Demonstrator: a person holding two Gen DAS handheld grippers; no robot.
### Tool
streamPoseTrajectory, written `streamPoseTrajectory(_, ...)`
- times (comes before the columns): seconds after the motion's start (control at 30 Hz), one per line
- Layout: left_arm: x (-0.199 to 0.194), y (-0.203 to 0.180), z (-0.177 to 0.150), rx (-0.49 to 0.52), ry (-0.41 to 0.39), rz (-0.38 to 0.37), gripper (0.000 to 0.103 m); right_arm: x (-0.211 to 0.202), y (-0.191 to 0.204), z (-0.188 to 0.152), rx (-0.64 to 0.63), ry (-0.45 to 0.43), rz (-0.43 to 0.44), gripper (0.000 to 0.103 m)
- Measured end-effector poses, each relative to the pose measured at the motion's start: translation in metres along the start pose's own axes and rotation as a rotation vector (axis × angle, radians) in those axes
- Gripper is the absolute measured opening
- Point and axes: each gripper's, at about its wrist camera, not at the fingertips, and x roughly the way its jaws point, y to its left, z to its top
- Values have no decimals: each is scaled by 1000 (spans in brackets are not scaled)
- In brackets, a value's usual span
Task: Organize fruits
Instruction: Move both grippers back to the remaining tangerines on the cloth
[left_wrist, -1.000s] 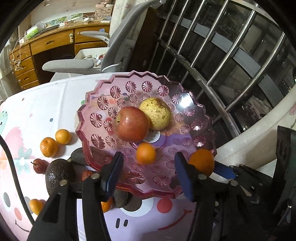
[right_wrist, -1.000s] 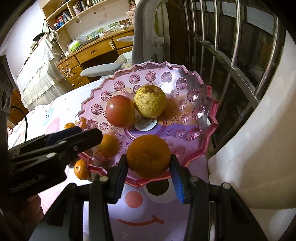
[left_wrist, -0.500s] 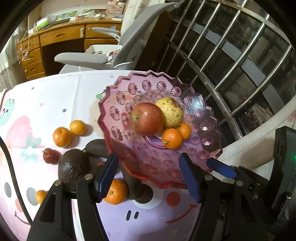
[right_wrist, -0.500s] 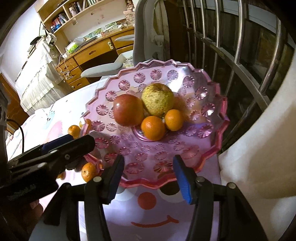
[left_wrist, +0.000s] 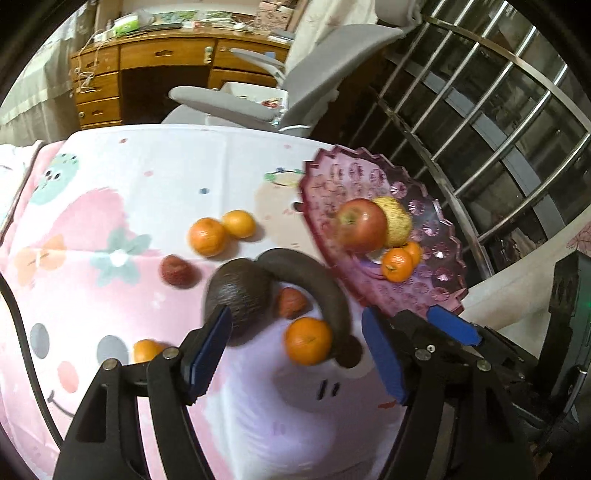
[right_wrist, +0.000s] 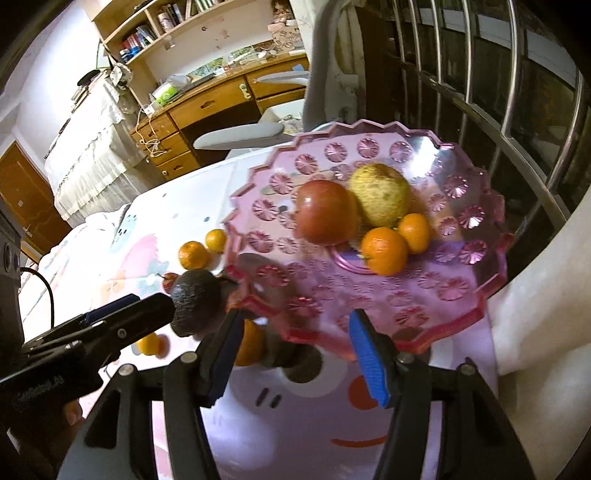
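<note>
Both claws have just been opening and grip nothing. The left claw (left_wrist: 295, 354) frames a small orange tangerine (left_wrist: 308, 340) on the cartoon-printed surface (left_wrist: 147, 177), low in frame. The right claw (right_wrist: 295, 354) gapes before the pink scalloped glass plate (right_wrist: 476, 295), mid-frame, holding a red apple (right_wrist: 325, 212), yellow pear (right_wrist: 380, 194) and two tangerines.

A: Where is there free room?
B: On the bare cloth (left_wrist: 155, 184) left of the pink dish (left_wrist: 439, 291).
A: And near it?
B: Avocado (left_wrist: 238, 291), dark banana (left_wrist: 314, 280) and a tangerine (left_wrist: 308, 341) crowd its rim
</note>
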Motion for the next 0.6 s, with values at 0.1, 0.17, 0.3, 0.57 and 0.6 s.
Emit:
streamPoseTrajectory(0.1, -6, 17, -4, -17, 1, 20, 71, -2, 14, -5, -22, -22, -18, 60)
streamPoseTrajectory(0.17, -9, 28, -6, -30, 0, 33, 71, -4, 23, -8, -38, -40, -20, 60)
streamPoseTrajectory(0.3, -9, 49, -10, -46, 20, 74, 71, 2, 36, -14, -59, -30, -22, 60)
streamPoseTrajectory(0.57, 5, 79, -20, -50, 88, 135, 71, 29, 53, -28, -51, 42, -25, 60)
streamPoseTrajectory(0.6, 8, 82, -22, -49, 98, 145, 71, 32, 55, -30, -54, 48, -29, 60)
